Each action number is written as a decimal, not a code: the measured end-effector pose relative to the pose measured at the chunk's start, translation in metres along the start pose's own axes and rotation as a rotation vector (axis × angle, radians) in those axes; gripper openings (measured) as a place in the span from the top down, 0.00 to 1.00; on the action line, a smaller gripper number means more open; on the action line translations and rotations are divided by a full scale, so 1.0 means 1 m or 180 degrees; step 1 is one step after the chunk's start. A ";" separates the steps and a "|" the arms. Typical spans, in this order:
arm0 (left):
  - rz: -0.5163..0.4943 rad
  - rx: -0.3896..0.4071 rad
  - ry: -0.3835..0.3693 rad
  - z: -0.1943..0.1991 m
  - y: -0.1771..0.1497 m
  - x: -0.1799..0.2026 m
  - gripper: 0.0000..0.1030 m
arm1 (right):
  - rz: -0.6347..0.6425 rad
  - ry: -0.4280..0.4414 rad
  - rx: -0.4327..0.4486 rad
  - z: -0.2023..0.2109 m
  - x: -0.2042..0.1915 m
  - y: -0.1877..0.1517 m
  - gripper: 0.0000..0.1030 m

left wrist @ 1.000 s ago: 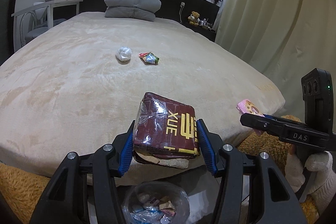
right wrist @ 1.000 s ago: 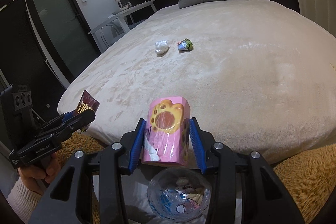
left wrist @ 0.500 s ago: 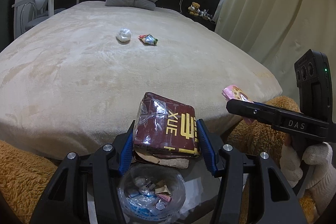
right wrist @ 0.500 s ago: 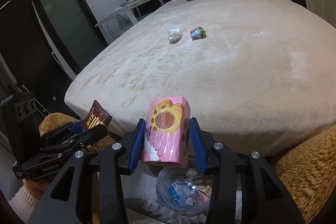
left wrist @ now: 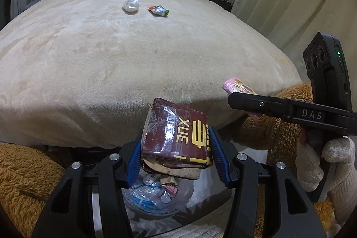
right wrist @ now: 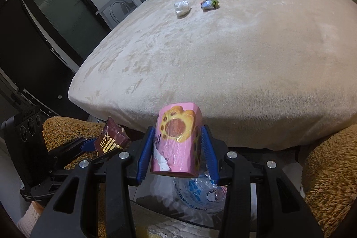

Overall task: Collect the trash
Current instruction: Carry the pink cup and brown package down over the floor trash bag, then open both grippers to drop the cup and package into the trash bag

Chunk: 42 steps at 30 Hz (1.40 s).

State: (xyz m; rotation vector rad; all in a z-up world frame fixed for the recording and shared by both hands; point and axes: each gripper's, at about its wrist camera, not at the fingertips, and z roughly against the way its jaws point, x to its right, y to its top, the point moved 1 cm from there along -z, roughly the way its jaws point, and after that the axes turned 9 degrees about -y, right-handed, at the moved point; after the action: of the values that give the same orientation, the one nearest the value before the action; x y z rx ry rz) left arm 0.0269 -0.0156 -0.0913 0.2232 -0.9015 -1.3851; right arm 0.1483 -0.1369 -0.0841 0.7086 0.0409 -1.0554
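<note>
The left gripper (left wrist: 176, 153) pinches a maroon pack (left wrist: 178, 139) at lower centre of its view, directly above the clear bag-lined bin (left wrist: 156, 197). The right gripper (right wrist: 177, 153) pinches a pink pack (right wrist: 176, 144), with the bin (right wrist: 200, 195) below and slightly right. On the bed (left wrist: 111, 59), upper centre, lie a white wad (left wrist: 131, 5) and a crumpled wrapper (left wrist: 158, 10), side by side, well apart from both grippers.

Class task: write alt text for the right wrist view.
The right gripper clamps a pink packet above a plastic-lined bin, at the foot of a beige bed. The left gripper holds a maroon box.
</note>
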 end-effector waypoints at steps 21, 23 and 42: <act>0.0299 -0.0857 -0.0025 -0.057 -0.024 -0.022 0.48 | -0.0351 -0.0069 -0.0901 -0.061 0.018 -0.017 0.58; 0.0312 -0.0949 -0.0001 -0.063 -0.027 -0.022 0.48 | -0.0359 -0.0083 -0.0966 -0.065 0.016 -0.019 0.58; 0.0402 -0.1316 0.0113 -0.079 -0.037 -0.032 0.30 | -0.0548 -0.0178 -0.1218 -0.083 0.021 -0.024 0.49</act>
State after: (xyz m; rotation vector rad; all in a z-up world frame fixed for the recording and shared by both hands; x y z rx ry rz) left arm 0.0539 -0.0236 -0.1798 -0.1222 -0.5725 -1.4110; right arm 0.1642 -0.1149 -0.1691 0.3327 0.2528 -1.1894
